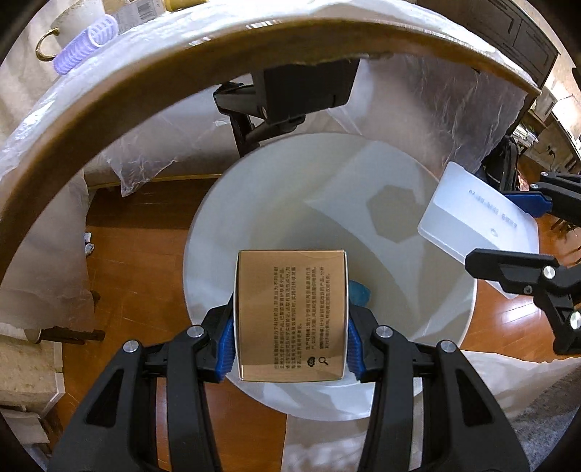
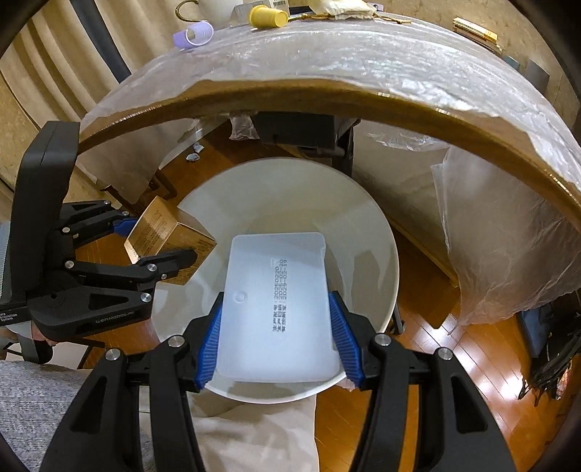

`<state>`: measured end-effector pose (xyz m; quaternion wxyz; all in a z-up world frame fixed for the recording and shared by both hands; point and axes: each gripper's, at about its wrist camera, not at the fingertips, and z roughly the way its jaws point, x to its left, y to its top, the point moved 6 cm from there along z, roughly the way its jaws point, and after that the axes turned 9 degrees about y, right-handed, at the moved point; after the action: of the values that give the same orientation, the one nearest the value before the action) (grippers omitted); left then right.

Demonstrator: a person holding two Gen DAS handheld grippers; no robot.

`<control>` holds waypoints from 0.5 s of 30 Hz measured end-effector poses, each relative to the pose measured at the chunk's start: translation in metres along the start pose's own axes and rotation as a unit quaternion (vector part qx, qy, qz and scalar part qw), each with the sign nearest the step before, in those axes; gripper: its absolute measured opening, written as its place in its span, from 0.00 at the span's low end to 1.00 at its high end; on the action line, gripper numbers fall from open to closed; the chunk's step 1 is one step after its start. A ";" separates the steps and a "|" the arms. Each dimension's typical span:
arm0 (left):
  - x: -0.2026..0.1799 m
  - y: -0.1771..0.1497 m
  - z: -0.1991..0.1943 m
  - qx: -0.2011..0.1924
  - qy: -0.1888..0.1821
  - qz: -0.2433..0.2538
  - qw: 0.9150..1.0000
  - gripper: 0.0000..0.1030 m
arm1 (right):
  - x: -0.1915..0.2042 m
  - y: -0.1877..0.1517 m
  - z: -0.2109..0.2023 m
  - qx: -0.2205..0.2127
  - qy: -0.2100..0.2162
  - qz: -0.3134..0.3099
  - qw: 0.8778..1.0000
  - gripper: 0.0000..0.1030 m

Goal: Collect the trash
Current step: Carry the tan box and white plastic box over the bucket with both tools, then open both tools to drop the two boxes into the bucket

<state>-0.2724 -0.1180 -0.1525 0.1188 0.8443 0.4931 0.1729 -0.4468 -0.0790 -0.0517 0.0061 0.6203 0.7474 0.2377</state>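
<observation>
Two items poised for dropping | left gripper fingers clamp gold printed carton | right gripper fingers clamp translucent white plastic tray | both over round white bin

A round wooden table, draped in clear plastic sheeting, is arching across the upper part of both views. Beneath the table, a glossy orange-brown wood floor is reflecting light. Behind the table, pale beige curtains are hanging in folds. To the table's far right, dark cabinetry is standing. Below the table, at the near edge, a grey rug is lying on the floor.
</observation>
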 end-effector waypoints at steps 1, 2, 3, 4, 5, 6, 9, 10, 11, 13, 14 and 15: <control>-0.003 0.001 0.000 0.000 0.001 0.002 1.000 0.47 | -0.001 0.000 0.001 0.001 -0.002 -0.002 1.000 0.52; -0.002 0.003 0.001 0.000 0.002 0.003 1.000 0.47 | -0.001 0.000 0.002 0.001 -0.004 -0.003 1.000 0.52; -0.002 0.004 0.003 0.001 0.002 0.005 1.000 0.47 | -0.002 0.001 0.003 0.001 -0.005 -0.003 1.000 0.52; -0.003 0.004 0.003 0.002 0.002 0.006 1.000 0.47 | -0.003 0.001 0.004 0.001 -0.007 -0.003 1.000 0.52; -0.003 0.004 0.005 0.003 0.002 0.007 1.000 0.47 | -0.004 0.001 0.005 0.000 -0.009 -0.002 1.000 0.52; -0.003 0.004 0.006 0.004 0.002 0.008 1.000 0.47 | -0.005 0.001 0.006 0.001 -0.009 0.000 1.000 0.52; -0.005 0.004 0.010 0.007 0.005 0.018 1.000 0.47 | -0.008 0.002 0.010 0.002 -0.011 0.003 1.000 0.52; -0.005 0.004 0.011 0.008 0.005 0.020 1.000 0.47 | -0.008 0.001 0.011 0.003 -0.013 0.002 1.000 0.52; -0.005 0.004 0.013 0.009 0.006 0.021 1.000 0.47 | -0.009 0.001 0.012 0.004 -0.014 0.002 1.000 0.52; -0.005 0.005 0.016 0.011 0.007 0.021 1.000 0.47 | -0.008 0.000 0.013 0.005 -0.015 0.001 1.000 0.52; -0.004 0.004 0.017 0.012 0.007 0.021 1.000 0.47 | -0.009 0.000 0.014 0.006 -0.016 0.001 1.000 0.52; -0.006 0.004 0.019 0.013 0.007 0.021 1.000 0.47 | -0.009 0.001 0.014 0.006 -0.017 0.002 1.000 0.52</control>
<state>-0.2643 -0.1254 -0.1691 0.1004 0.8549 0.4780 0.1750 -0.4399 -0.0823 -0.0660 0.0143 0.6257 0.7475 0.2226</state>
